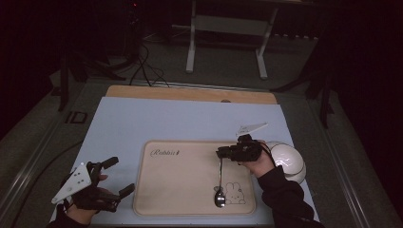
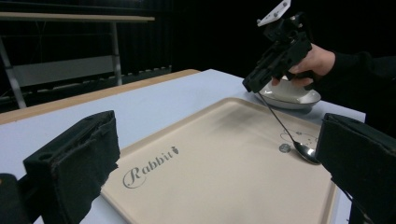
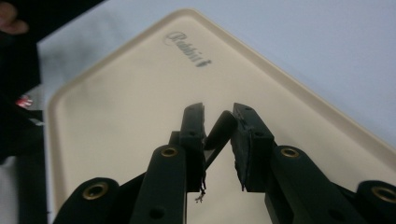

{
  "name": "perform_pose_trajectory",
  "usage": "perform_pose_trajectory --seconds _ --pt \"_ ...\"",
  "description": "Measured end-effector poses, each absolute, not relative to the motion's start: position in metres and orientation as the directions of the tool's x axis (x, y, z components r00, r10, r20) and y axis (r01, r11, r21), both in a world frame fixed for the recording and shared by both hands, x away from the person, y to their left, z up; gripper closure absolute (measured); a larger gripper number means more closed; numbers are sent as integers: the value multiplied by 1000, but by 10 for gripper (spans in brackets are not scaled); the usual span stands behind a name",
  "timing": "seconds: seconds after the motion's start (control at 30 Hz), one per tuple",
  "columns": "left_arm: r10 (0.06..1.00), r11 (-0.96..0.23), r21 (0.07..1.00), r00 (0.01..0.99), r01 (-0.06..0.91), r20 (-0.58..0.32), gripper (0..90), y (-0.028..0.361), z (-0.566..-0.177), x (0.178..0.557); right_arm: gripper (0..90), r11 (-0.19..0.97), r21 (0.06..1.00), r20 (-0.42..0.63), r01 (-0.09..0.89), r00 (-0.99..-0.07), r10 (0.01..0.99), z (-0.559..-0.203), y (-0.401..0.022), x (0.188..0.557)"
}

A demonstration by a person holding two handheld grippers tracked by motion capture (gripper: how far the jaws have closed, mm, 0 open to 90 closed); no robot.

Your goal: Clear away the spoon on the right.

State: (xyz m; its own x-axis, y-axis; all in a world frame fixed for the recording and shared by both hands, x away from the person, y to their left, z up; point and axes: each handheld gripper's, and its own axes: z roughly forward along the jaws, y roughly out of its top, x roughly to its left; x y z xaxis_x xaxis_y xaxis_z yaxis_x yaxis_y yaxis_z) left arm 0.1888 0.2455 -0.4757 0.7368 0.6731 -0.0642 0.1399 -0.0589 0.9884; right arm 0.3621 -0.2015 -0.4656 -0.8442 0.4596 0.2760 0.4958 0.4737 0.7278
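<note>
The right tool hangs over the near right part of a cream tray, its jaws slightly parted with the handle tip of a metal spoon standing between them; in the right gripper view the handle leans against one pad while a gap shows at the other, so the grip looks released rather than clenched. The spoon slants down from there, its bowl resting on the tray beside a small printed rabbit (the word "Rabbit" is printed at the tray's far left corner). Just behind the right hand sits a white bowl on the pale blue worktop. The left tool rests near the worktop's left edge, well apart from the tray, jaws wide open and empty. The risk from here is that the loosened handle tips sideways and clatters down, or that a pad catches it when the tool lifts and drags the spoon across the tray.
</note>
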Motion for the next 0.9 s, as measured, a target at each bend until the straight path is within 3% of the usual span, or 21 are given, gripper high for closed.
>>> perform_pose_trajectory --seconds 0.2,0.9 --pt "672 -60 988 738 142 -65 0 245 -476 189 779 496 710 262 501 -841 474 -471 -197 367" --pt "665 -66 987 744 144 -64 0 245 -476 189 761 503 647 307 573 -800 516 -511 -188 390"
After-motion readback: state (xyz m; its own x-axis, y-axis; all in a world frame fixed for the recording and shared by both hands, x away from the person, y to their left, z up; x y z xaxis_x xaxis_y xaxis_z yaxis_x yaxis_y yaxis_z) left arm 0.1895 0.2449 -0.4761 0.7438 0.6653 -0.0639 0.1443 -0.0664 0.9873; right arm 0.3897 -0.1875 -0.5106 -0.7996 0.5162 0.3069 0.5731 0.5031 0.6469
